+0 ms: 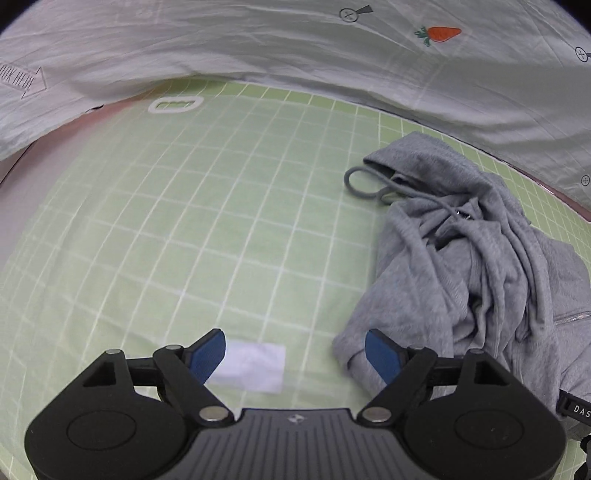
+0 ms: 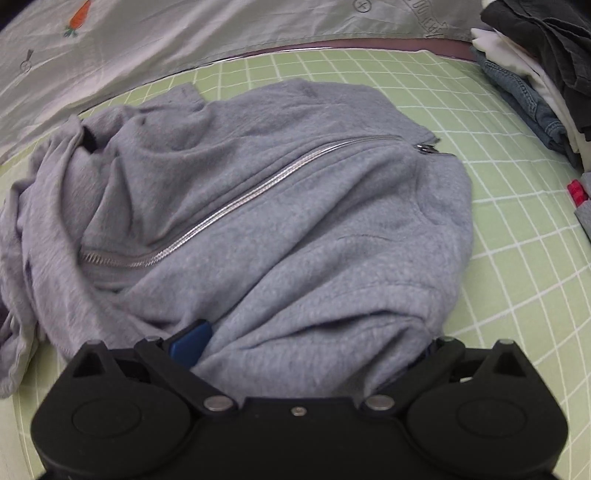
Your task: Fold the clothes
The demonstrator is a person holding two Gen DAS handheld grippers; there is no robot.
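On the left, the left gripper (image 1: 295, 350) hangs over the green sheet (image 1: 207, 206) with its white grid lines, its blue-padded fingers (image 1: 207, 354) spread wide apart and nothing between them; a white rectangular patch (image 1: 255, 365) lies on the sheet in the gap. Just to its right, the grey zip-up hoodie (image 1: 461, 266) sits crumpled in a heap on the sheet, the fabric bunched into deep lengthwise folds. Its hood end points away from the camera, with a looped grey drawcord (image 1: 364, 184) trailing out flat onto the grid, and a rolled cuff or hem edge lies right beside the gripper's right-hand pad, though contact cannot be made out. Beyond the sheet runs a pale rumpled cover (image 1: 295, 48) printed with an orange carrot (image 1: 441, 34). In the right wrist view the hoodie (image 2: 295, 206) fills most of the frame: soft heathered grey fleece, mounded and wrinkled, with a silver zipper (image 2: 236, 206) running diagonally from lower left to a metal pull near the upper right. The right gripper (image 2: 306, 350) stands wide, with a thick fold of the hoodie lying between its fingers; the left blue pad (image 2: 190, 341) shows at the cloth's edge, the right one is almost hidden beneath it, so whether it presses the fabric cannot be told. Farther right, at the sheet's edge, rests a stack of folded clothes (image 2: 535, 74) in dark, white and denim layers.
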